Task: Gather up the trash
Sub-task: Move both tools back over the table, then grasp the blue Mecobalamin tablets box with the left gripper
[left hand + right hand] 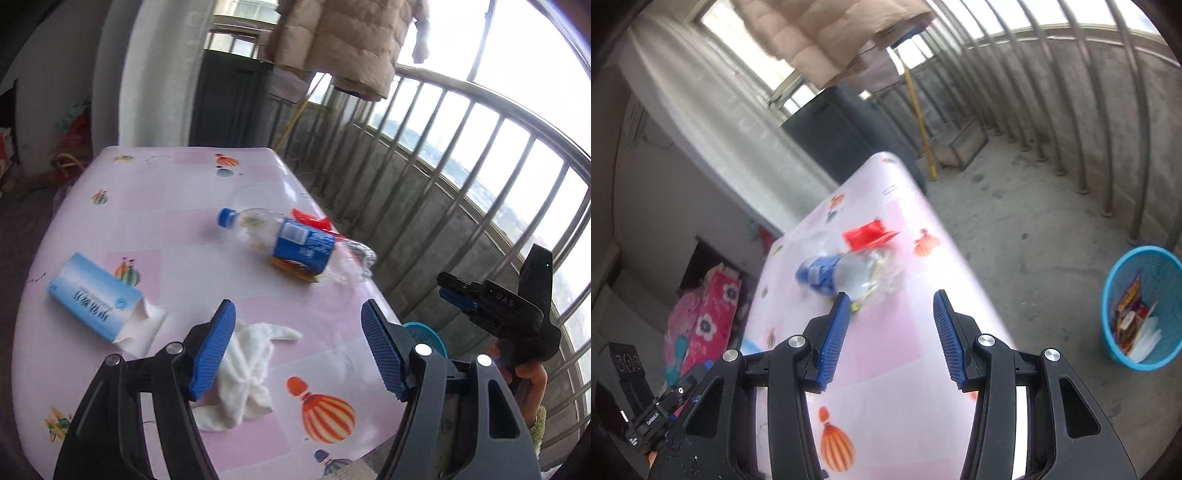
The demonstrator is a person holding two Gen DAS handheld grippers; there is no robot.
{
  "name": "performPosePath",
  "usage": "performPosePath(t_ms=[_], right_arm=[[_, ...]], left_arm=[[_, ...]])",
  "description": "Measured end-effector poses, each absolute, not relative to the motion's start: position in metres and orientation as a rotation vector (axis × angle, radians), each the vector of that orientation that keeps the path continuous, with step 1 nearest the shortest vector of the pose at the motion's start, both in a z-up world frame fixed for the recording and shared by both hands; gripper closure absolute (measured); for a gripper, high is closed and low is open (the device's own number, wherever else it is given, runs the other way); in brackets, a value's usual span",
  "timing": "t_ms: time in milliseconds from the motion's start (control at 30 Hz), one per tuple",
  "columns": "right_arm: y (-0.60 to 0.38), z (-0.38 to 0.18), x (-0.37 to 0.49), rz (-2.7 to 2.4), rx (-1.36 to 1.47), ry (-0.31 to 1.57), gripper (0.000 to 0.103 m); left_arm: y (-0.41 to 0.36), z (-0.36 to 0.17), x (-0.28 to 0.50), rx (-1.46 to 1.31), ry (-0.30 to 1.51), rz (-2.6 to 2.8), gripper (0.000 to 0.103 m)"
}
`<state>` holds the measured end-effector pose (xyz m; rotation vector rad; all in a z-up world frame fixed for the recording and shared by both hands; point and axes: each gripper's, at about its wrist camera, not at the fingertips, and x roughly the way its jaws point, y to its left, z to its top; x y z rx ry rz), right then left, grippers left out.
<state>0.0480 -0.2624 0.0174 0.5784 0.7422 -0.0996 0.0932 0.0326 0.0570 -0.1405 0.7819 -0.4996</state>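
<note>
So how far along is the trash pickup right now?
Done: the blue bin on the floor already holds wrappers and paper. In hand: nothing; the left claw and right claw are both open and empty. Left on the table: plastic bottle, crumpled tissue, red wrapper.

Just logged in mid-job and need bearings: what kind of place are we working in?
Probably an enclosed home balcony: a metal railing under big windows, a padded coat hung up to air, bare concrete floor.

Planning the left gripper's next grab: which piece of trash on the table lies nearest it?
The crumpled white tissue, right at the left gripper; bottle and tissue pack lie farther off.
</note>
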Motion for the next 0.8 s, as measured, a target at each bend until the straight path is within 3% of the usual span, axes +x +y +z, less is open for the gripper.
performPosePath(t_ms=[233, 567, 667, 800], right_arm=[[-0.174, 0.013, 0.104, 0.121, 0.5, 0.869, 0.058], [-0.068, -0.025, 0.173, 0.268, 0.447, 1.046, 0.058], [-0.05, -0.037, 0.191, 0.268, 0.431, 1.085, 0.058], [-0.034, -0.053, 0.218, 0.277, 0.442, 1.137, 0.062]], left_arm=[[0.137, 0.033, 0.09, -0.318, 0.784, -0.301, 0.035], [0.196, -0.009, 0.111, -0.463, 0.808, -0.216, 0.036], [0.209, -0.023, 0.123, -0.503, 0.816, -0.21, 0.043], [0.22, -0.043, 0.142, -0.553, 0.856, -0.223, 0.065]])
